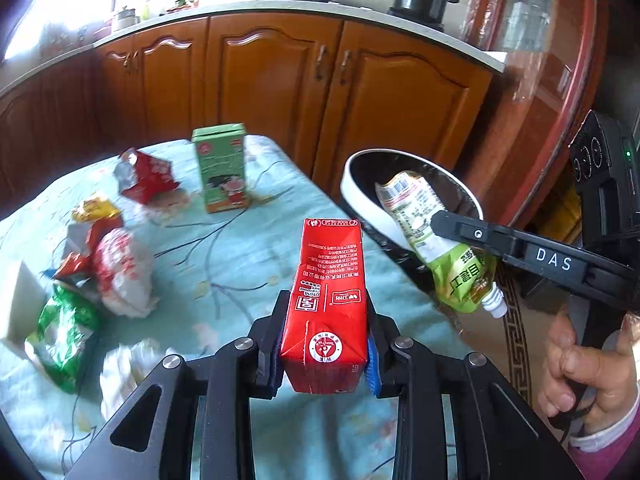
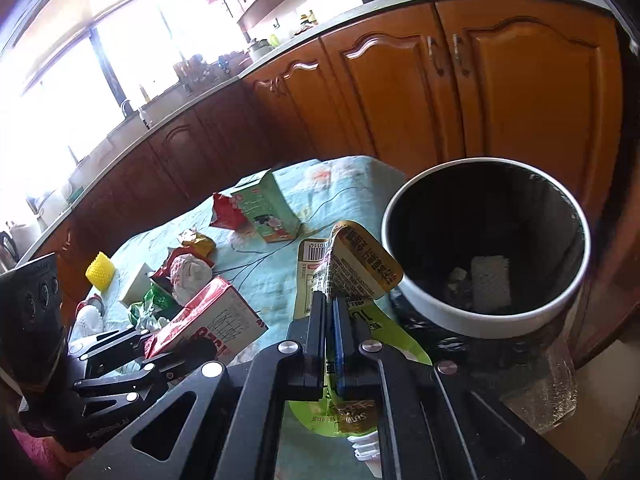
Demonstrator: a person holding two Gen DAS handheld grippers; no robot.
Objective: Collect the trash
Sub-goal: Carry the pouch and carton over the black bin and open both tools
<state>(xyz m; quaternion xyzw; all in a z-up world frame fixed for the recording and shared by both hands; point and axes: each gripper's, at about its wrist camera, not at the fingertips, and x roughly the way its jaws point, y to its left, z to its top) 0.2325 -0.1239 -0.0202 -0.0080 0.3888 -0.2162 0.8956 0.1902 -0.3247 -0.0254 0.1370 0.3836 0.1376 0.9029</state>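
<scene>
Left tool (image 1: 326,344) clamped on red carton (image 1: 326,300) over bench (image 1: 224,248); right tool (image 2: 330,320) gripping green pouch (image 2: 348,268) beside bin (image 2: 486,320).

**Bin mouth open, left side crowded**

You are facing an open trash bin (image 2: 486,240) with little inside. Wrappers (image 1: 116,268) and a green carton (image 1: 222,168) are crowding the counter (image 1: 240,248) at left; its middle strip is lying bare.
</scene>
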